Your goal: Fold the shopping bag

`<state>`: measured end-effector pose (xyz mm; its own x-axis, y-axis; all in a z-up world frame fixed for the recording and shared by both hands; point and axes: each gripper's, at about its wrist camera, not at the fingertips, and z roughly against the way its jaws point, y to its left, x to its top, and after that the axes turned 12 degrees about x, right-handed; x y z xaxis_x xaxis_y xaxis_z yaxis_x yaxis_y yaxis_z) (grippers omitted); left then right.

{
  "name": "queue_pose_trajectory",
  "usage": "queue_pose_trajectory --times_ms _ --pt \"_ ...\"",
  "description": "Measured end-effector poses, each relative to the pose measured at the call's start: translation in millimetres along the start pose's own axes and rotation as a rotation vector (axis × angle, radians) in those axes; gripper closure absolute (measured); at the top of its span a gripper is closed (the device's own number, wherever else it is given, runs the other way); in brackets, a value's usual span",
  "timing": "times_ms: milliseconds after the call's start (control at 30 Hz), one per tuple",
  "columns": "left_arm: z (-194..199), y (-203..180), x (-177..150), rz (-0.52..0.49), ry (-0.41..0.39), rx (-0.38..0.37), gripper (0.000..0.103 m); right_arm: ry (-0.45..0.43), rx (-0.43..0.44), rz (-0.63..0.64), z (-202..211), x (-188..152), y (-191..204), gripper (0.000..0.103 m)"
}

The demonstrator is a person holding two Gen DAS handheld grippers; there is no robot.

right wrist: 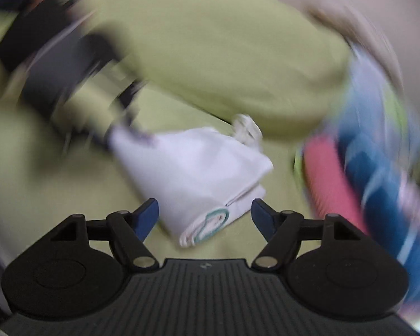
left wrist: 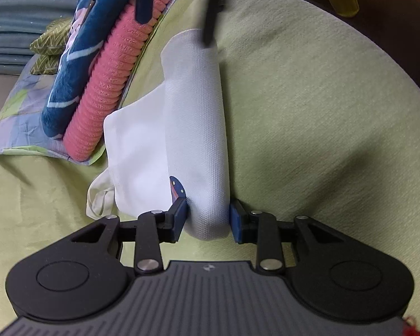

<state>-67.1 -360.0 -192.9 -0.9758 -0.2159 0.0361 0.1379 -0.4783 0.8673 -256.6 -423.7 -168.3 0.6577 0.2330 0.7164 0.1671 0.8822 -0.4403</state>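
Nearest the lens in the left wrist view, the left gripper (left wrist: 208, 218) has its blue pads pressed on either side of the near end of the white woven-fabric shopping bag (left wrist: 193, 117), pinching the rolled fold between them. The bag runs away from that gripper across the pale green bedsheet (left wrist: 308, 112), already folded over into a long, narrow bundle, with a loose cream handle loop (left wrist: 99, 201) spilling out at its near left. To the left of it lie a coral-pink ribbed blanket (left wrist: 109, 84) and a navy patterned cloth (left wrist: 78, 56), just beside the bag but not on it.

In the right wrist view, heavily blurred, the right gripper (right wrist: 205, 218) stands with its jaws spread wide; the bag's other end, marked with a teal ring print (right wrist: 212, 222), lies between the open fingers with neither pad touching it.

The lengthwise fold looks done, and the step in hand seems to be settling the bundle before the next fold. That next move probably calls for the right gripper to take a fresh hold on its end while the left keeps its pinch, so the layers do not slip apart.
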Motion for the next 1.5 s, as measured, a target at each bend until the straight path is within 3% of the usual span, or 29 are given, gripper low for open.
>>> queue_pose_trajectory --times_ms 100,200,233,267,300,433,600,700,867,967,1067,1133,1267,1333,1433,1500 --pt "0.4 2.7 -1.1 0.008 -0.004 -0.012 0.066 0.027 -0.051 0.265 -16.0 -14.3 19.9 0.034" --pt "-0.9 6.7 -2.6 0.023 -0.009 -0.026 0.066 0.015 -0.011 0.269 -29.8 -15.2 10.0 0.042" --pt "-1.8 8.3 -3.2 0.029 -0.011 -0.03 0.065 0.011 0.002 0.271 -34.5 -15.5 6.7 0.052" --pt "-2.6 9.9 -3.8 0.041 -0.013 -0.034 0.065 0.007 0.015 0.272 -39.1 -15.9 3.4 0.052" --pt "-3.5 11.6 -4.6 0.057 -0.016 -0.037 0.065 0.003 0.034 0.258 -43.1 -14.9 -0.8 0.051" --pt "-6.5 20.7 -8.2 0.156 -0.024 -0.048 0.064 0.022 0.18 -0.001 -46.3 4.4 -31.0 0.053" --pt "2.0 32.2 -5.6 0.287 0.011 -0.097 0.061 0.051 0.234 -0.098 -37.3 14.6 -32.3 0.054" --pt "24.2 31.8 -4.1 0.348 0.01 -0.163 0.06 0.056 0.279 -0.131 -19.1 14.5 -25.2 0.054" --pt "71.2 10.8 0.6 0.341 -0.028 -0.195 0.058 0.043 0.366 -0.18 15.2 12.6 -8.2 0.054" --pt "74.5 4.0 5.7 0.284 -0.017 -0.147 0.057 0.041 0.36 -0.18 20.6 11.9 -2.5 0.054" --pt "66.7 -12.0 7.7 0.11 0.001 -0.039 0.057 0.045 0.373 -0.203 20.4 13.5 -7.1 0.054" --pt "61.6 -19.2 6.9 0.029 -0.013 -0.017 0.057 0.042 0.382 -0.215 16.6 13.6 -11.0 0.054" --pt "52.6 -18.8 5.1 0.034 -0.038 -0.026 0.058 0.032 0.395 -0.241 10.2 14.1 -19.0 0.054" --pt "48.2 -14.6 3.2 0.063 -0.037 -0.052 0.059 0.031 0.357 -0.205 8.3 14.8 -14.3 0.054" --pt "44.5 -5.0 0.5 0.107 -0.033 -0.099 0.06 0.005 0.188 0.022 16.4 18.3 20.2 0.052" --pt "42.0 0.2 -1.2 0.13 -0.033 -0.123 0.06 -0.01 0.135 0.13 17.1 15.4 37.6 0.057"
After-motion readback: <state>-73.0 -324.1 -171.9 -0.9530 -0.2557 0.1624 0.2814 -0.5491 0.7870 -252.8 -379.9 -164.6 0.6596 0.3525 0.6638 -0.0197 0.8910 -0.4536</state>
